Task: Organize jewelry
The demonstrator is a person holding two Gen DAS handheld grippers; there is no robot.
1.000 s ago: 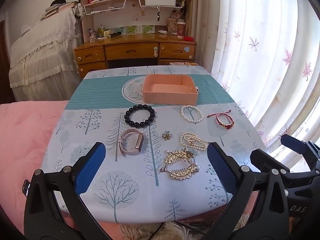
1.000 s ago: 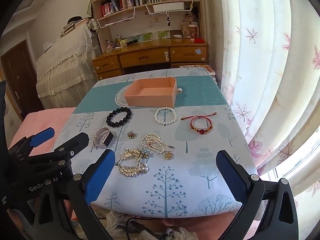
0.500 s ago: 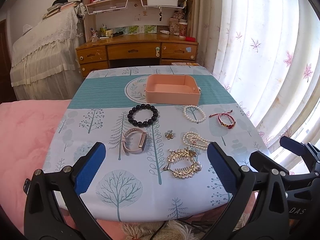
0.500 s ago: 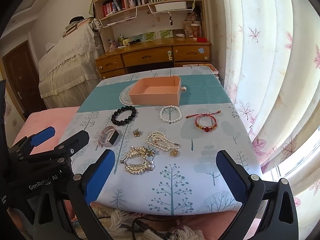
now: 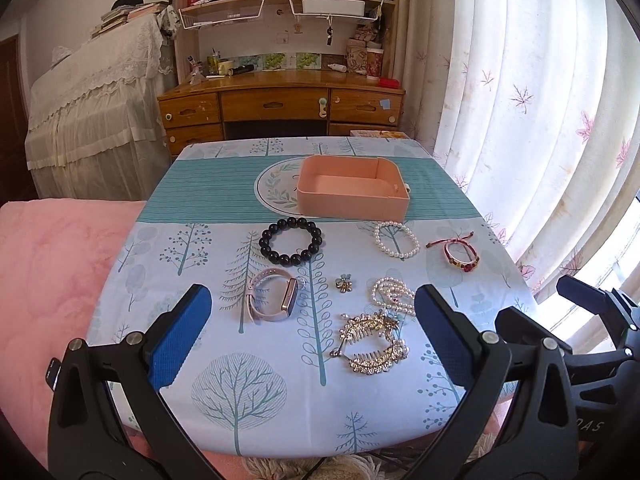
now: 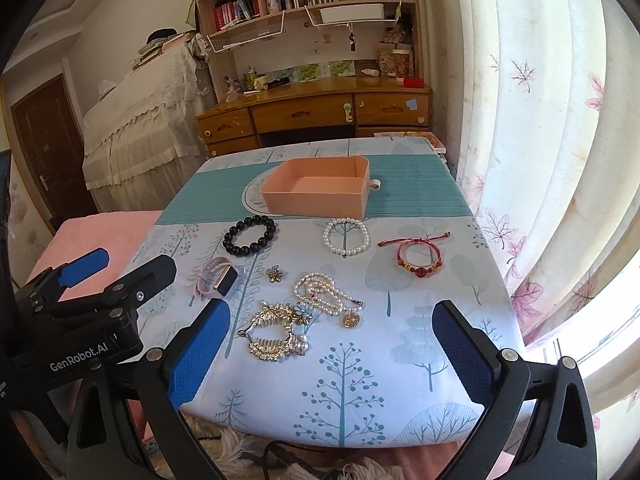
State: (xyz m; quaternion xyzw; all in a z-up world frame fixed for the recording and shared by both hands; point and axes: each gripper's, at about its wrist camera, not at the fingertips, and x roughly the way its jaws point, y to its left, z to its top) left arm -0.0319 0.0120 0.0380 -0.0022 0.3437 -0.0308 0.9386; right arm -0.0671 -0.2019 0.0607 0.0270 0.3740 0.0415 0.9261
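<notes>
An empty pink box sits mid-table. In front of it lie a black bead bracelet, a white pearl bracelet, a red cord bracelet, a pink watch, a small flower brooch, a pearl necklace and a gold hair comb. My left gripper and right gripper are both open and empty, above the table's near edge.
The table has a tree-print cloth. A pink blanket lies to the left, curtains hang at the right, and a wooden desk with shelves stands behind.
Both grippers have drifted slightly forward and up; the table items sit a little lower and nearer in view. Nothing was touched.
</notes>
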